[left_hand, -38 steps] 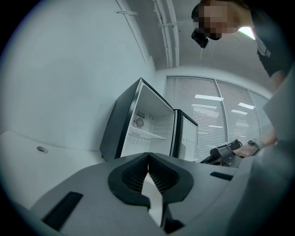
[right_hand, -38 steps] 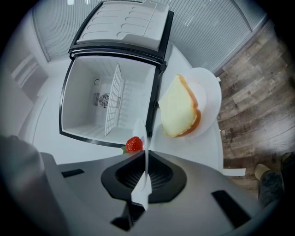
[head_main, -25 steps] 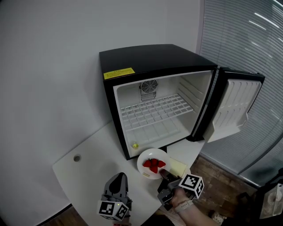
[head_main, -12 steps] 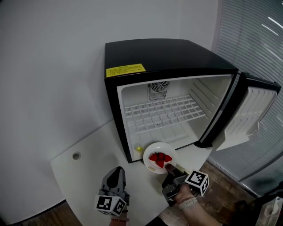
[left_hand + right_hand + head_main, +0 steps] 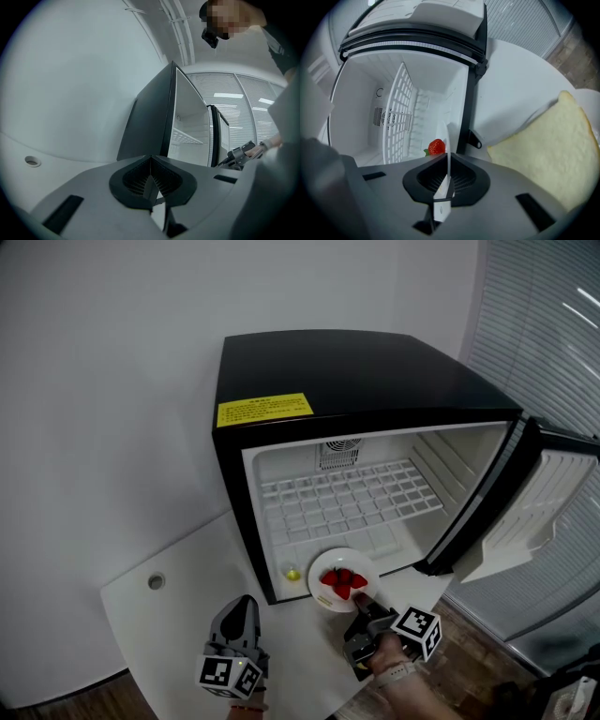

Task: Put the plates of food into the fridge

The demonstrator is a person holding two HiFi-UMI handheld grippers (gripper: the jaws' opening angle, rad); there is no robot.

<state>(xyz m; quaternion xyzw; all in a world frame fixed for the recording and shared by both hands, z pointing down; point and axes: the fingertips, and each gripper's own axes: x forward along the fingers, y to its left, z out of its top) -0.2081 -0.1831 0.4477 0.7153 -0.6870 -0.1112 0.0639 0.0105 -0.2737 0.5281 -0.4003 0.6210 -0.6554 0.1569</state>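
Moved: plate [image 5: 319, 589] of strawberries [image 5: 342, 580] now nearer the fridge [image 5: 356, 371] opening.
Head view: right gripper [image 5: 362, 602] clamped on its near rim; open fridge lies just beyond, far side.
Left gripper view: left gripper [image 5: 152, 185] closed, empty.
Right gripper view: fridge interior straight ahead.

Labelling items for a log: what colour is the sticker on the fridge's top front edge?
Yellow; the sticker shows best in the head view.

white plate [image 5: 317, 589] of red strawberries [image 5: 342, 579], held level at the open black fridge [image 5: 356, 371] sill, rim pinched in the right claw [image 5: 360, 600]; pale bread slice [image 5: 553, 150] nearby, perhaps on another plate.
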